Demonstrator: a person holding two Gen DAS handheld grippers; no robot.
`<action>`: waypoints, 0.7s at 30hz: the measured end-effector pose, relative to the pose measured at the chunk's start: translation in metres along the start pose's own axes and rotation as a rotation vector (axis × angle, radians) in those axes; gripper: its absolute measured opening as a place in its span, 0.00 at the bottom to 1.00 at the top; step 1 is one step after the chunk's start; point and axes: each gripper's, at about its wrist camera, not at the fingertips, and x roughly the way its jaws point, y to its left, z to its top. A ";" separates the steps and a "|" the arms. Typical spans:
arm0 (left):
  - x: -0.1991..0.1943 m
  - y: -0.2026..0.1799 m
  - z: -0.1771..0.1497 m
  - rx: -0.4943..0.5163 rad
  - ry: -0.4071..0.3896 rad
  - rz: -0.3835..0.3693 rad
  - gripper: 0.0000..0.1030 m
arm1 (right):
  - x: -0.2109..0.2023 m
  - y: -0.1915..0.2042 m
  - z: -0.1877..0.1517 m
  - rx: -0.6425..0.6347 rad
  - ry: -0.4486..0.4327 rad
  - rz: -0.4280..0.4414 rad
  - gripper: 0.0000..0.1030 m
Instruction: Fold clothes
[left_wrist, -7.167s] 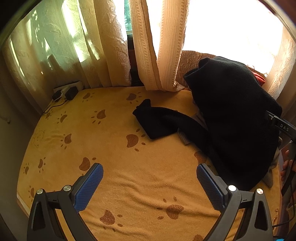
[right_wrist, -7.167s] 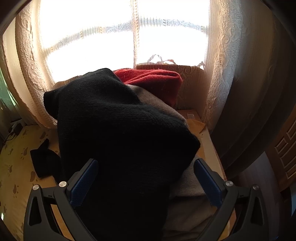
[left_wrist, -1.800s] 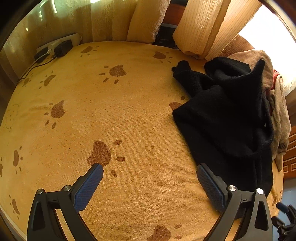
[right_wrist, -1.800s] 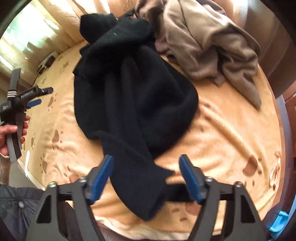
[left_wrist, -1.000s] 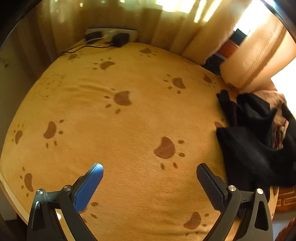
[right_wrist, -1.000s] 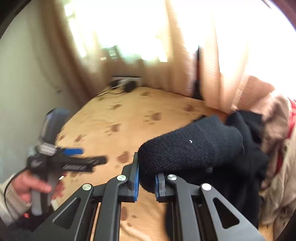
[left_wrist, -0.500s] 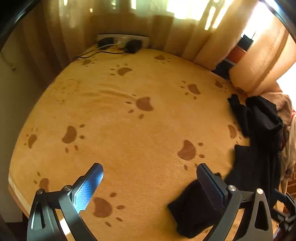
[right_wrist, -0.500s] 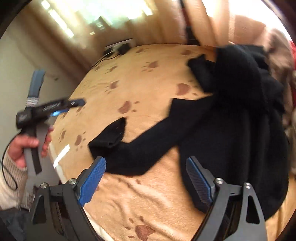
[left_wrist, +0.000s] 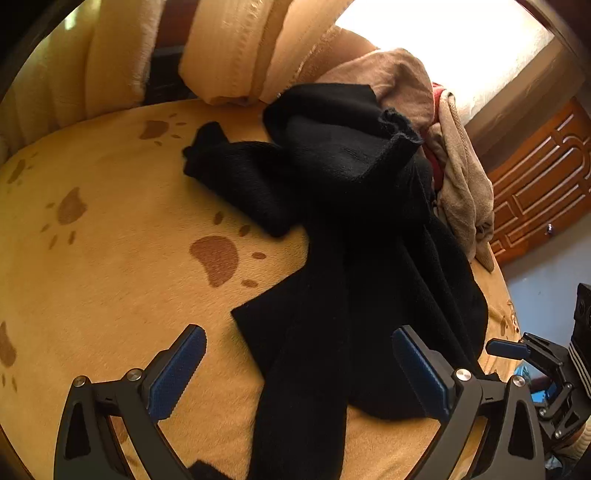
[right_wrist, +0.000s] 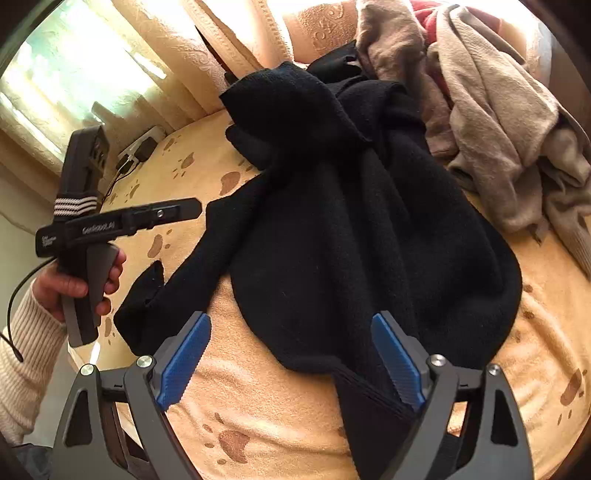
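Note:
A black knit sweater (left_wrist: 362, 229) lies crumpled on the yellow paw-print blanket (left_wrist: 110, 266). One sleeve (right_wrist: 177, 280) stretches out toward the blanket's edge. My left gripper (left_wrist: 295, 339) hovers open over that sleeve, which runs down between its fingers without touching the pads. My right gripper (right_wrist: 291, 321) is open above the sweater's lower edge (right_wrist: 317, 354), pads clear of the cloth. A hand (right_wrist: 77, 284) in a cream ribbed cuff holds the left gripper (right_wrist: 184, 210) at the left of the right wrist view. The right gripper (left_wrist: 506, 349) shows at the right edge of the left wrist view.
A heap of beige and tan clothes (right_wrist: 491, 122) with a red garment (left_wrist: 437, 92) lies behind the sweater. Cream curtains (left_wrist: 236, 48) hang at the back. A power strip with plugs (right_wrist: 142, 149) sits in the far corner. A wooden door (left_wrist: 535, 177) stands on the right.
A second ago my right gripper was shut on the black sleeve; it has opened and the sleeve lies on the blanket. Both grippers have swung in and down over the sweater.

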 end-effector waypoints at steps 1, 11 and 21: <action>0.009 0.001 0.006 -0.003 0.019 -0.005 1.00 | -0.003 -0.003 -0.003 0.009 -0.009 -0.005 0.88; 0.053 -0.007 0.045 0.052 0.129 -0.140 0.29 | -0.018 -0.039 -0.013 0.127 -0.061 -0.069 0.88; 0.026 -0.023 0.034 0.100 0.118 -0.096 0.17 | -0.028 -0.066 -0.012 0.178 -0.086 -0.134 0.88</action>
